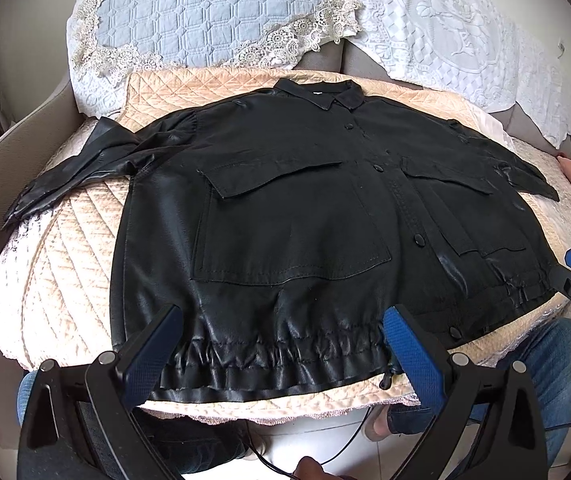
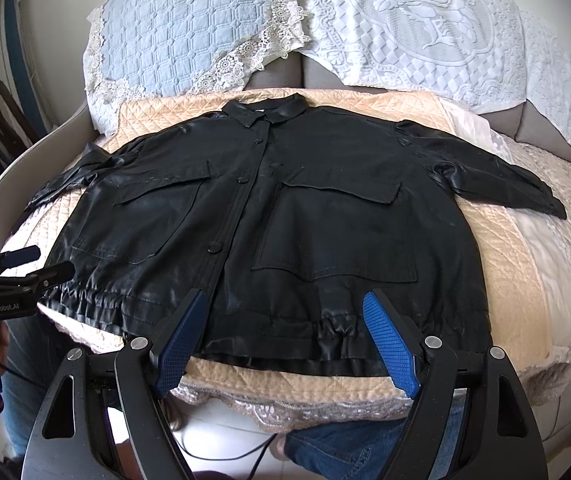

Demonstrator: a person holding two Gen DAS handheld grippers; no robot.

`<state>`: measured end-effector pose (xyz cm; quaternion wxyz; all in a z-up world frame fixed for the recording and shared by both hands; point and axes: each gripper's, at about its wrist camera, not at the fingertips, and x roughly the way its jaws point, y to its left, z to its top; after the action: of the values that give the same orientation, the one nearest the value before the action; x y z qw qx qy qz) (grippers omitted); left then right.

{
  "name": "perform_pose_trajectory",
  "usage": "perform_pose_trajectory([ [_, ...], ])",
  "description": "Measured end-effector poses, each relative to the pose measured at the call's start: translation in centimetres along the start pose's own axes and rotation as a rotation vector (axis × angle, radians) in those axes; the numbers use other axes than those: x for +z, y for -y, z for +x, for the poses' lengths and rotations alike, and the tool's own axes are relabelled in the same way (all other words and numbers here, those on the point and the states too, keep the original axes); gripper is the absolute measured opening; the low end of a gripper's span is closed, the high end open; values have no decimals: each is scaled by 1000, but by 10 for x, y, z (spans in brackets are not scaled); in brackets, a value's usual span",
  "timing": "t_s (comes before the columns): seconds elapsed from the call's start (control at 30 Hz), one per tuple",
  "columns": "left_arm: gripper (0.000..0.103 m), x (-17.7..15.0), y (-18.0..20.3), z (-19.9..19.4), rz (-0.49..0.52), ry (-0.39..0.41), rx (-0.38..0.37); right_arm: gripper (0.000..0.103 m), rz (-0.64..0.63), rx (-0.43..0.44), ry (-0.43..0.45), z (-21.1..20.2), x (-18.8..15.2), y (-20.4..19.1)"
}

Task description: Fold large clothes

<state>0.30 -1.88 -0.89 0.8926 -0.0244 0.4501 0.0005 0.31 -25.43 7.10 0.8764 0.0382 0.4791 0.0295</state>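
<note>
- Black jacket [image 1: 305, 208] lies face up and buttoned on a peach quilted pad [image 1: 77, 264] over a sofa seat. Collar [image 1: 317, 94] points at the backrest, elastic hem [image 1: 269, 356] at the person. Spread flat so the seams are reachable for a fold.
- Both sleeves are out to the sides: one sleeve [image 1: 65, 176] is crumpled and runs off the pad, the other sleeve [image 2: 501, 180] lies straighter. My read: they go in first, before the body is halved.
- Left hand-held gripper [image 1: 281, 344]: jaws wide apart, holding nothing, sitting just above the hem near the jacket's left half (hem visible between the fingers, contact unclear).
- Right hand-held gripper [image 2: 285, 328]: also spread wide, empty, lined up over the hem just right of the button strip [image 2: 225, 240].
- Both sit at the near edge, probably because the hem is the easiest bit to pinch; the gathered elastic gives a ridge to bite on.
- Fabric looks slick and shiny (faux leather or satin, can't tell), so it could slide on the pad.
- Folding not started, judging by the layout.
- Lace covers [image 2: 425, 20] on the backrest are well clear.
</note>
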Motion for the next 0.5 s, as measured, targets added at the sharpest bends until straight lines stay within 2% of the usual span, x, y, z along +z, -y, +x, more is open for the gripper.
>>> perform_pose_trajectory([
  [0.5, 102, 4, -8, 8, -24, -11, -8, 80, 5, -13, -28, 11, 5, -2],
])
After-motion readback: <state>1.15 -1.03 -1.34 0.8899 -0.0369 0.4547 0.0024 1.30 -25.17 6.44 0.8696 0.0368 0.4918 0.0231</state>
